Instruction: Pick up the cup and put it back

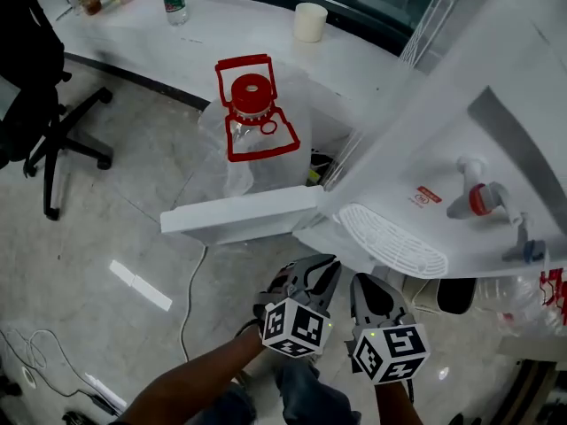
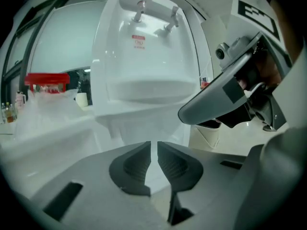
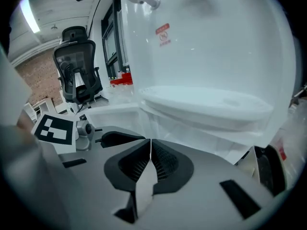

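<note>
**Cup far ahead, both grippers empty**

Head view: the left gripper [image 1: 321, 269] and right gripper [image 1: 368, 283] hang below the dispenser [image 1: 461, 122]. The one cup [image 1: 310, 22] stands on the counter [image 1: 177, 42], well ahead.

Left gripper view: jaws a thin slit apart, holding nothing; the cup is ahead-left.

Right gripper view: jaws together, empty.

Best to open wide first, then grip the cup's wall squarely.

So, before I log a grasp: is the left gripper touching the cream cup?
Apart. Head view: the cream cup stands on the far counter, the left gripper low by the water dispenser, a wide gap between.
</note>
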Demonstrator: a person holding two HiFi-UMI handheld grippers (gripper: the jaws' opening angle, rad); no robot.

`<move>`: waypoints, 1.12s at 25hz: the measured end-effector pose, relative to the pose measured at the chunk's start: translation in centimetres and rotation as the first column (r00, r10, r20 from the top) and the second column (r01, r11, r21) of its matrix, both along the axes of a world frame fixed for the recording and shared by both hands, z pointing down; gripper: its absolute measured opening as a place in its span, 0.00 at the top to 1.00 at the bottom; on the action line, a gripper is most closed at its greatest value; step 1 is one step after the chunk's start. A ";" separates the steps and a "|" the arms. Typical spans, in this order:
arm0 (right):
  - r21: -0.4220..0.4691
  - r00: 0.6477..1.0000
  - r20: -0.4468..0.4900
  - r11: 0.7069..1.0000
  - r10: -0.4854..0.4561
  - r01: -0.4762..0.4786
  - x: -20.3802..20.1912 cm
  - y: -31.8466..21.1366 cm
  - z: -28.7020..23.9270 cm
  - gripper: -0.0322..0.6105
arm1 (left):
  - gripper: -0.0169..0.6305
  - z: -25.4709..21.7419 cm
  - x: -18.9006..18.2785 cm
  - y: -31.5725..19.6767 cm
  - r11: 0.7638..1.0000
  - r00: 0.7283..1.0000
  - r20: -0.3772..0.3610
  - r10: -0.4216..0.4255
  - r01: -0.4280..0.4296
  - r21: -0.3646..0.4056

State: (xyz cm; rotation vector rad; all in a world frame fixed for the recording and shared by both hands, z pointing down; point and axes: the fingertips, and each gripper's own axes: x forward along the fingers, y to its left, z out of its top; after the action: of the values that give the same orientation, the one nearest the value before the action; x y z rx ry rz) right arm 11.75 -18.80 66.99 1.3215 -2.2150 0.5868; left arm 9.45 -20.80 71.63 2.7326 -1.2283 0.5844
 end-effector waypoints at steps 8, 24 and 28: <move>-0.007 1.000 0.017 1.000 -0.016 0.016 -3.3 2.5 -11.6 0.92 | 0.92 -12.3 -3.9 3.6 0.999 0.999 -0.012 -0.038 0.038 -0.033; 0.088 0.999 0.034 0.996 -0.015 0.012 -6.9 8.3 -39.6 0.92 | 0.95 -43.4 -8.6 9.9 0.997 0.992 -0.103 -0.072 0.072 -0.001; 0.126 0.997 0.074 0.992 0.006 -0.016 -6.8 10.5 -45.3 0.92 | 0.95 -49.4 -8.5 11.8 0.997 0.988 -0.132 -0.078 0.080 0.008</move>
State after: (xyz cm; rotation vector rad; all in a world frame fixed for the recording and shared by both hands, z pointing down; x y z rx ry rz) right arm 4.96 -8.29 21.73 1.3965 -2.3395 0.5134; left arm 0.92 -8.96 22.21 2.6700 -1.3051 0.3825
